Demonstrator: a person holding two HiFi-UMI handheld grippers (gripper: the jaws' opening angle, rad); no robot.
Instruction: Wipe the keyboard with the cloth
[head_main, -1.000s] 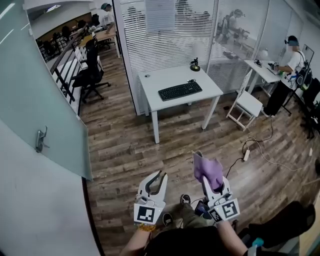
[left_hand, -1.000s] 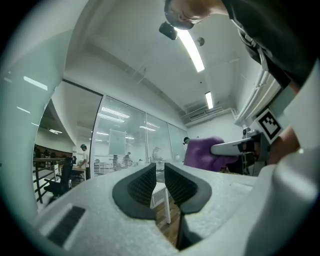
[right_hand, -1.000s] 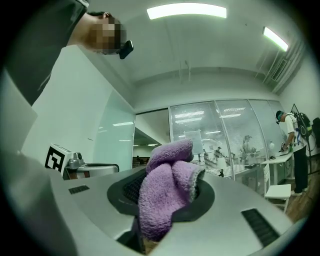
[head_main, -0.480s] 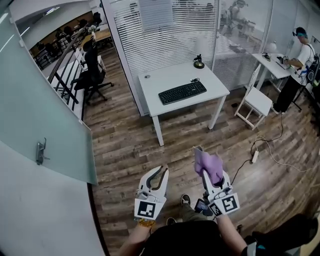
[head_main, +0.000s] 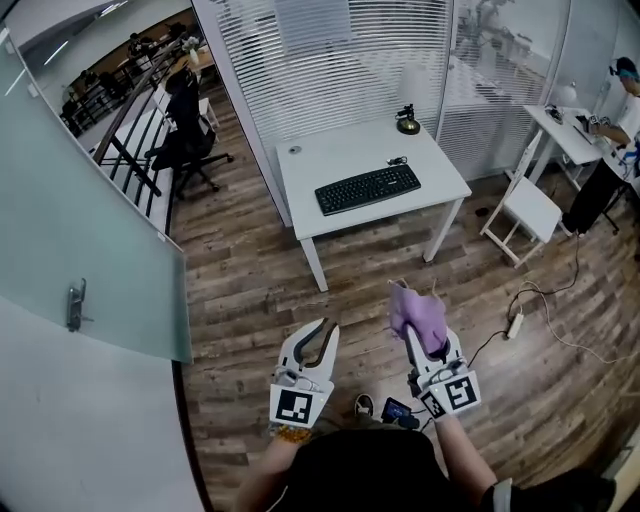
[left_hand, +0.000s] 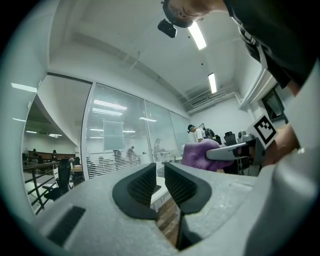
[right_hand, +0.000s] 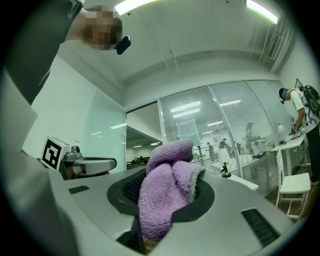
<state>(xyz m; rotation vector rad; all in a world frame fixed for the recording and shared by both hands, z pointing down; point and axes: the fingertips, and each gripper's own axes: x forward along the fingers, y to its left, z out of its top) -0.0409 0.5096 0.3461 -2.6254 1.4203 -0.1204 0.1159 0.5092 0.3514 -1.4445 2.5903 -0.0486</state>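
Note:
A black keyboard (head_main: 368, 189) lies on a white table (head_main: 345, 150) some way ahead, across a wooden floor. My right gripper (head_main: 414, 322) is held level in front of me, shut on a bunched purple cloth (head_main: 419, 314) that covers its tips. The right gripper view shows the cloth (right_hand: 165, 192) pinched between the dark pads. Beside it, my left gripper (head_main: 324, 333) is shut with nothing in it. The left gripper view shows its pads (left_hand: 142, 182) nearly touching, with the cloth (left_hand: 200, 152) off to the right. Both grippers are well short of the table.
A small dark lamp (head_main: 407, 122) stands at the table's far right corner. A white chair (head_main: 525, 208) and a second desk (head_main: 568, 128) are at the right. A glass door with a handle (head_main: 73, 305) is at the left. A power strip (head_main: 515, 323) and cables lie on the floor.
Both grippers have advanced toward the table, which now sits nearer in the head view. The cloth stays gripped in the right gripper and the left stays shut.

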